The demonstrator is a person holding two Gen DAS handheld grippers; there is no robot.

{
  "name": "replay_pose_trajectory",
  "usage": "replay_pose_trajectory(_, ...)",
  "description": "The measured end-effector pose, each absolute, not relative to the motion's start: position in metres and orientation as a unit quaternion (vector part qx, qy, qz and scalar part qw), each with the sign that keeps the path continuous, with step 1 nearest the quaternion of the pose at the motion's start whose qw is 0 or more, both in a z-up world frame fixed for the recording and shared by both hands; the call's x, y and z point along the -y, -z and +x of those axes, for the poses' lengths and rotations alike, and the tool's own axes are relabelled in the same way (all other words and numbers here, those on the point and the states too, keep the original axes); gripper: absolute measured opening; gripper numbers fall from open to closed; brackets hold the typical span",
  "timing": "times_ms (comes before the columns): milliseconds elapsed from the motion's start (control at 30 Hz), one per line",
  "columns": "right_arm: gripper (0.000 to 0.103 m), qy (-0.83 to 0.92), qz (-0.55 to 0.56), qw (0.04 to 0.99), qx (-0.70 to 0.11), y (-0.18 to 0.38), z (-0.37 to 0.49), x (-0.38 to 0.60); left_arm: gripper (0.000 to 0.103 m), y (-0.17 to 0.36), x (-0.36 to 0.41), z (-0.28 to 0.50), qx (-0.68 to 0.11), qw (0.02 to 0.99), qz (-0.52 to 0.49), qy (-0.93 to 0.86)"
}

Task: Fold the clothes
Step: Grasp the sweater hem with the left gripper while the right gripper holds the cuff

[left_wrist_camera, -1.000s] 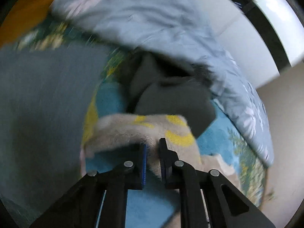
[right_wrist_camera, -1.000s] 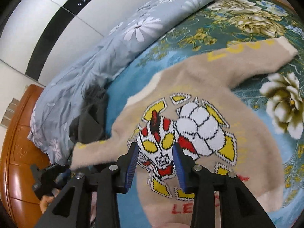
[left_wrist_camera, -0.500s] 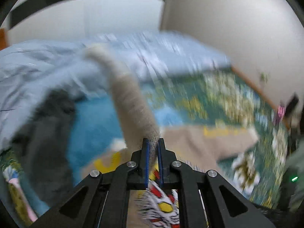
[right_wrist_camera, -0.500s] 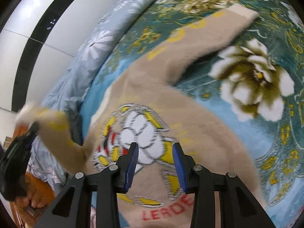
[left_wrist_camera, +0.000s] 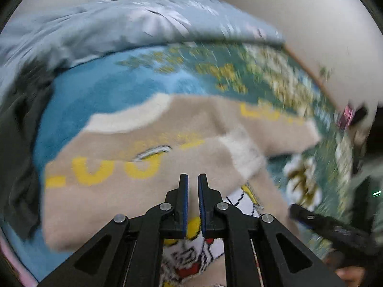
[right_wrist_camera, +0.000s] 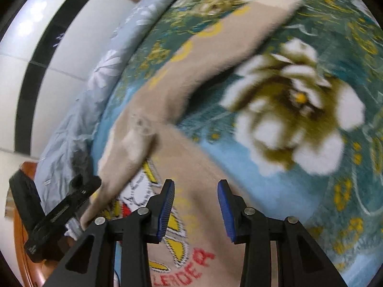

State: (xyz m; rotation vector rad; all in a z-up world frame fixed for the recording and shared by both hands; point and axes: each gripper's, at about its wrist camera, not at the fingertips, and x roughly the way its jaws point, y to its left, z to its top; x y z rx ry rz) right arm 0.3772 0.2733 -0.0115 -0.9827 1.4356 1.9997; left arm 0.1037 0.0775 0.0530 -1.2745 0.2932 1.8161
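Sweater (left_wrist_camera: 196, 124) time on the bed: the fuzzy tan top lies flat on the blue and green flower blanket (left_wrist_camera: 107, 91). One sleeve (left_wrist_camera: 148, 167) with yellow letters is folded across the chest, and its pale cuff (left_wrist_camera: 241, 153) sits near the middle of the left wrist view. The other sleeve (right_wrist_camera: 215, 45) sticks out toward 1 o'clock in the right wrist view. A robot picture (right_wrist_camera: 146, 191) in white, yellow and red shows on the chest, with red letters (right_wrist_camera: 186, 270) at 6 o'clock.

The left gripper (left_wrist_camera: 192, 186) hangs over the folded sleeve. Its blue pads have only a thin gap between them, and nothing is in that gap. The right gripper (right_wrist_camera: 195, 205) is spread wide above the sweater's bottom half and has nothing in it.

A gray-blue quilt (left_wrist_camera: 107, 26) with pale flowers is bunched along the blanket's far edge, toward 11 o'clock in the left wrist view. Some dark clothes (left_wrist_camera: 16, 143) are piled at 9 o'clock. A big white flower (right_wrist_camera: 299, 110) on the blanket sits at 3 o'clock in the right wrist view. Both pictures are a bit blurry.
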Motion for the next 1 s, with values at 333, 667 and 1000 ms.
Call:
replay_pose_trajectory(333,0.042,-0.741,-0.364,0.150,-0.544,0.034,0.287,-0.283,0.010,-0.016,0.008,0.052,-0.089,0.323,-0.565,-0.754)
replay_pose_trajectory(667,0.010,-0.786,-0.372,0.157,-0.467,0.014,0.239,-0.287,0.029,-0.025,0.032,0.031,-0.023,0.308,-0.558,-0.770)
replay_pose_trajectory(1000,0.010,-0.777,-0.384,0.208,-0.454,0.031,0.243,-0.303,0.057,0.022,0.045,-0.013,0.077,0.302,-0.626,-0.715)
